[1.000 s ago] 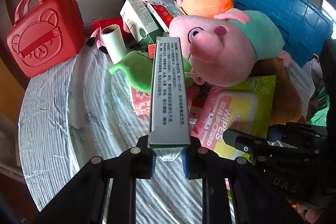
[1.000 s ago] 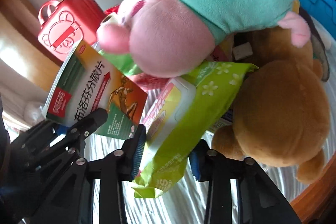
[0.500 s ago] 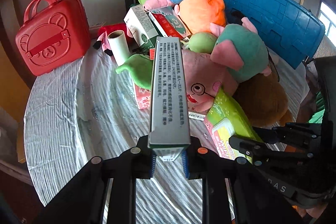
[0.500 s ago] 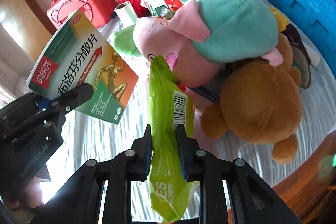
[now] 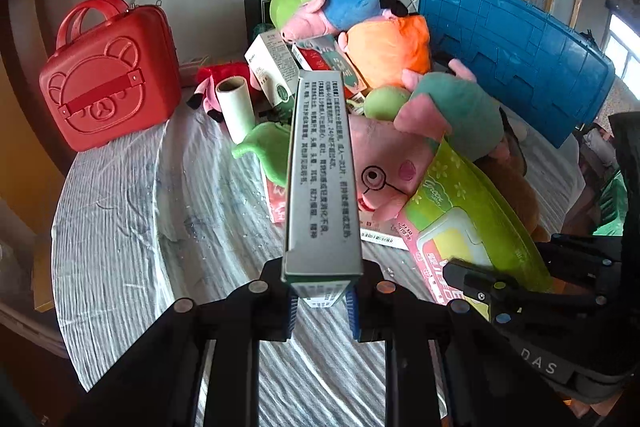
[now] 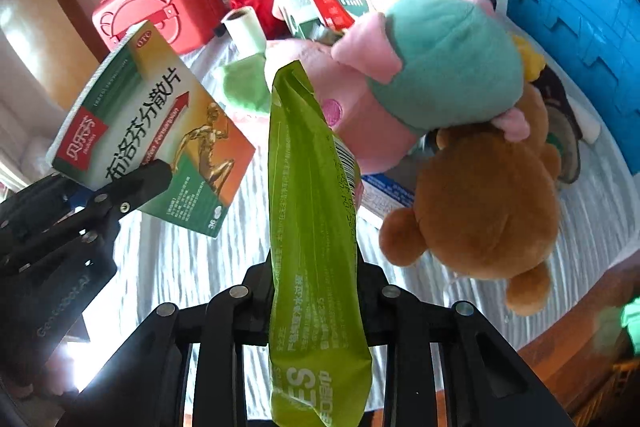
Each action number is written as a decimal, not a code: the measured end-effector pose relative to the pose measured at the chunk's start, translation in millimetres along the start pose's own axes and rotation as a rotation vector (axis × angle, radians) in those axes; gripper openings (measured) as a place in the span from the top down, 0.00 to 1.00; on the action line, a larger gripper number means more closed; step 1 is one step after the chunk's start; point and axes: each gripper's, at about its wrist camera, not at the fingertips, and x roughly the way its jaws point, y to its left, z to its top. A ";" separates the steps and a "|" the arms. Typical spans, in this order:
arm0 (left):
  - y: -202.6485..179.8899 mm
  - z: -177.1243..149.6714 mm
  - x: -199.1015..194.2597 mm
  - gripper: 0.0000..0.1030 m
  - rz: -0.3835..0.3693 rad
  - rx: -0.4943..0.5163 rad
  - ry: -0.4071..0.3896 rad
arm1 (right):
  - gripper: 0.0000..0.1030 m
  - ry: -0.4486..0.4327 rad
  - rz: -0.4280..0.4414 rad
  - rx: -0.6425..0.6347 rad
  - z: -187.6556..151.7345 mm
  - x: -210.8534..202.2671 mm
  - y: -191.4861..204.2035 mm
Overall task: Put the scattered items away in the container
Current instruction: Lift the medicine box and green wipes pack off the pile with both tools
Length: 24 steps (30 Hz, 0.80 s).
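Pick-up looks finished for both hands. At bottom centre of the left wrist view, the left gripper [image 5: 321, 301] is clamped on a medicine box [image 5: 320, 183]. At bottom centre of the right wrist view, the right gripper [image 6: 316, 291] has just been closing and pinches a green wipes pack [image 6: 312, 227]. Next, both must carry over the plush pile to the blue container [image 5: 516, 55], upper right.

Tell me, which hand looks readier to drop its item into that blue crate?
Probably the right gripper: holding the wipes pack, it sits nearer the blue crate than the left gripper with its medicine box.
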 end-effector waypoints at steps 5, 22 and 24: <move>-8.0 26.5 -33.6 0.82 -0.014 0.007 -0.105 | 0.74 -0.138 0.011 -0.041 24.5 -58.0 11.9; -107.5 111.1 -84.3 0.82 0.024 0.041 -0.323 | 0.74 -0.399 0.024 -0.076 70.1 -185.4 -87.0; -135.3 123.1 -85.9 0.82 0.039 0.034 -0.354 | 0.74 -0.431 0.023 -0.093 76.0 -201.2 -111.8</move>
